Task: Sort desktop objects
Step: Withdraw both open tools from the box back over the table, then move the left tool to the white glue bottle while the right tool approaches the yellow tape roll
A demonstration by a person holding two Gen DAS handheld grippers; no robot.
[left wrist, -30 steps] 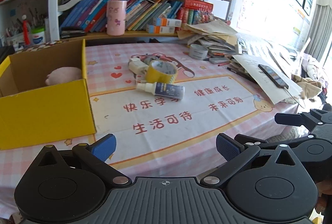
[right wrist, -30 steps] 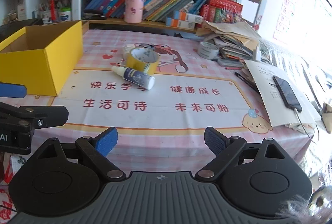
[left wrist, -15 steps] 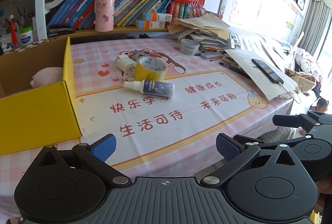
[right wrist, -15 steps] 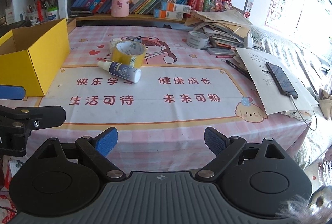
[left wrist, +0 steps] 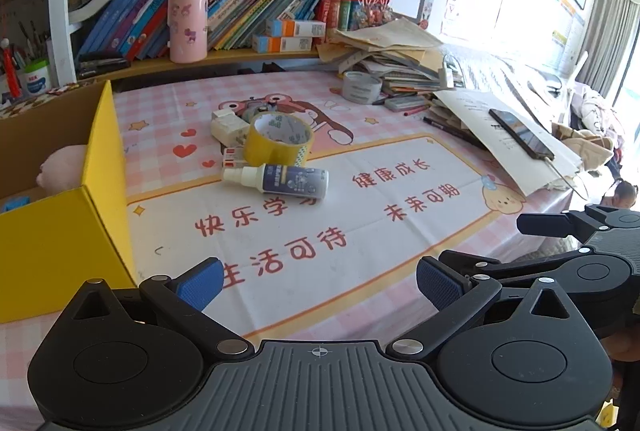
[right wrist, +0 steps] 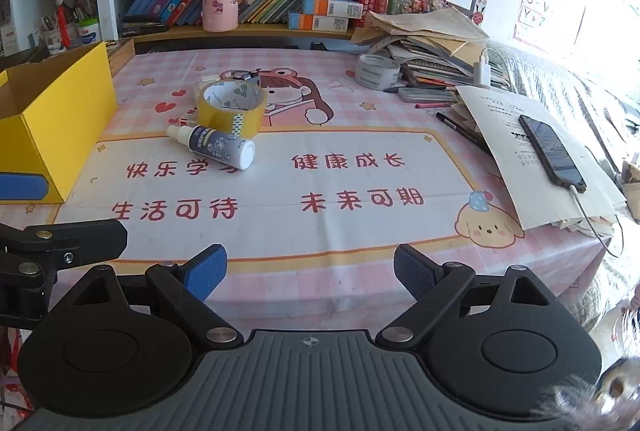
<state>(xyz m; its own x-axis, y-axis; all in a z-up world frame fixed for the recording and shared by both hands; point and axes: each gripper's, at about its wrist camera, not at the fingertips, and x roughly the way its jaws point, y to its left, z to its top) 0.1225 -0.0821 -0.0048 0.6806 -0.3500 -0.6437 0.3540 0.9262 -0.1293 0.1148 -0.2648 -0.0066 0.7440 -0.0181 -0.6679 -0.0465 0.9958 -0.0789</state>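
Note:
A small spray bottle (left wrist: 280, 181) lies on its side on the pink mat, also in the right wrist view (right wrist: 216, 147). Behind it stands a yellow tape roll (left wrist: 279, 139) (right wrist: 231, 107), with a white box (left wrist: 229, 127) and a small red-and-white box (left wrist: 234, 157) beside it. A yellow cardboard box (left wrist: 60, 231) (right wrist: 56, 123) stands at the left, with a pink plush (left wrist: 60, 169) inside. My left gripper (left wrist: 318, 285) and right gripper (right wrist: 310, 273) are both open and empty, near the table's front edge, well short of the bottle.
A grey tape roll (left wrist: 361, 87) sits at the back. A stack of papers and books (left wrist: 396, 59), pens and a phone (right wrist: 552, 151) on a sheet fill the right side. A bookshelf with a pink cup (left wrist: 188, 25) runs behind the table.
Both grippers have shifted to the right along the table's front; the yellow box and the objects slid left in the left view. Both grippers stayed open.

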